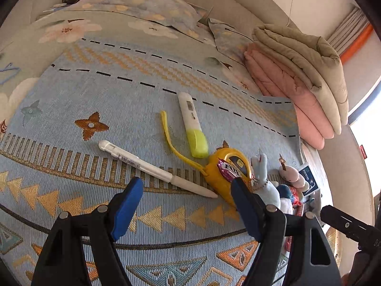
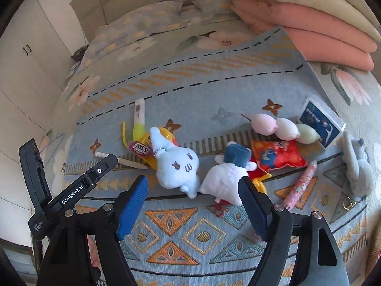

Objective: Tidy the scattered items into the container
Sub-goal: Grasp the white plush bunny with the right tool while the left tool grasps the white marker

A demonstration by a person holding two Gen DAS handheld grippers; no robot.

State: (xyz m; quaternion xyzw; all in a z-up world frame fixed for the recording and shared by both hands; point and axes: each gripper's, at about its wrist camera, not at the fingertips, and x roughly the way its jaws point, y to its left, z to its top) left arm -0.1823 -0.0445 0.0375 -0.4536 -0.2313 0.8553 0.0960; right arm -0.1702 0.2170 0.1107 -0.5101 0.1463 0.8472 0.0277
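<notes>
No container shows in either view. The left gripper [image 1: 187, 197], jaws apart and empty, hovers over the white pen [image 1: 152, 166] on the bed's patterned mat [image 1: 95, 90], partly hiding the yellow tape measure [image 1: 223, 171]. The right gripper [image 2: 193, 197], also apart, hangs before the blue plush [image 2: 176, 164] and white plush [image 2: 226, 181]; bare mat lies beyond the highlighter [image 1: 193, 124].

The light blue plush [image 2: 177, 166] hides most of the yellow tape measure [image 2: 164, 134].
</notes>
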